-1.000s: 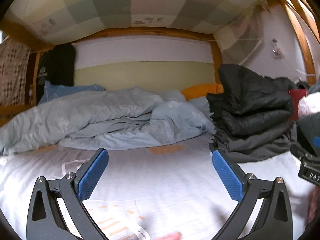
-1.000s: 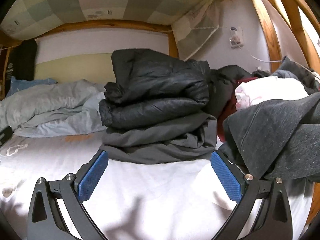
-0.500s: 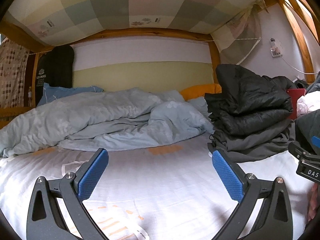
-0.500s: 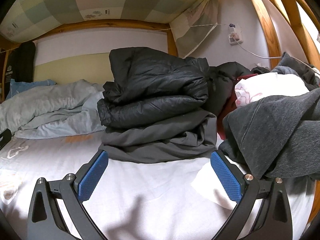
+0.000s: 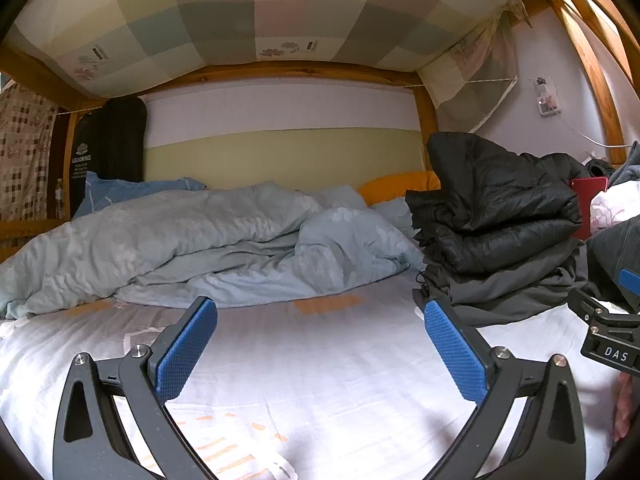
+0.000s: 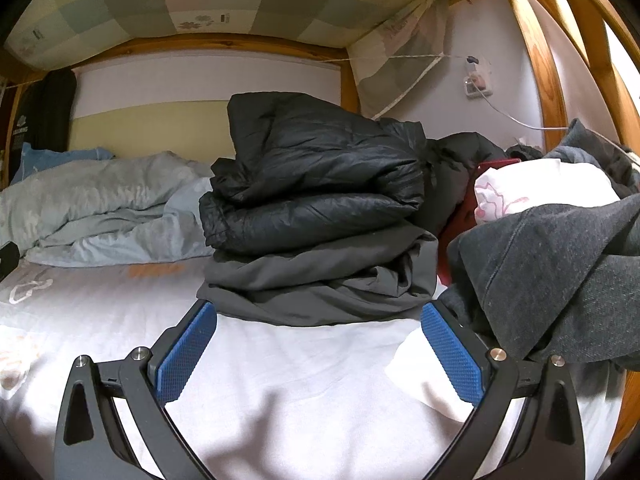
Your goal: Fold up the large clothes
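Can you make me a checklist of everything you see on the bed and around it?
Surface: white bedsheet, bare in the middle.
Job's things: folded black puffer jacket stacked on a folded grey garment; dark grey hoodie heaped at right.
Clutter: rumpled blue duvet, orange pillow, white bundle.
Grippers: left gripper and right gripper open, holding nothing.
Cables: white cable from a wall socket.
Surroundings: wooden bunk frame, checked cloth overhead.

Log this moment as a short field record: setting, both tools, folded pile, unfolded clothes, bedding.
setting: white bed sheet under a wooden frame
left tool: open, empty, over the sheet
right tool: open, empty, facing the pile
folded pile: black puffer jacket on a grey garment
unfolded: dark grey sweatshirt, by the right tool
bedding: crumpled blue duvet
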Demonstrator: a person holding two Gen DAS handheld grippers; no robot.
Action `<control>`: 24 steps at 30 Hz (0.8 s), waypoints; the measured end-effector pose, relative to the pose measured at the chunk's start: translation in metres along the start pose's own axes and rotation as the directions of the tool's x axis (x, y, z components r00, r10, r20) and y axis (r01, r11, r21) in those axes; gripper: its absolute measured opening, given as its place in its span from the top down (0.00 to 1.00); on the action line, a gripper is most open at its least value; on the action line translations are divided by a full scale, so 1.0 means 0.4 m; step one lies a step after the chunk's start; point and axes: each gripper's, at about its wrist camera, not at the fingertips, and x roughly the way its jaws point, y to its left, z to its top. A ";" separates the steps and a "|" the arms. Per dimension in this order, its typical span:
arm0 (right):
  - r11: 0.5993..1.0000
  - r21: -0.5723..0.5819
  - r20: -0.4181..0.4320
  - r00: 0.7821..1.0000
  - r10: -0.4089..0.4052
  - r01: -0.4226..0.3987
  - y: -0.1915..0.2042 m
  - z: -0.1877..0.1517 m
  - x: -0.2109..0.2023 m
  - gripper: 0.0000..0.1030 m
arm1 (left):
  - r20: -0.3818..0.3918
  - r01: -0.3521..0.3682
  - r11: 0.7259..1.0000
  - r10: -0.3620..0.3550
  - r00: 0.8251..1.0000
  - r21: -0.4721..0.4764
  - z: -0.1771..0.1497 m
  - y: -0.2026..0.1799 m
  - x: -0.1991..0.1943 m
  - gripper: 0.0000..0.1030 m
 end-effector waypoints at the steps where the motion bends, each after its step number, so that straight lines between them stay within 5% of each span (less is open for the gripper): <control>1: 1.000 -0.002 0.000 1.000 0.001 -0.001 0.001 0.000 0.000 0.00 | 0.001 0.000 1.000 0.000 1.000 0.000 0.000 -0.001 0.001 0.00; 24: 1.000 0.010 -0.005 1.000 0.022 -0.022 -0.008 -0.004 0.001 0.00 | 0.050 -0.013 0.996 0.008 0.999 0.087 0.000 -0.028 -0.027 0.00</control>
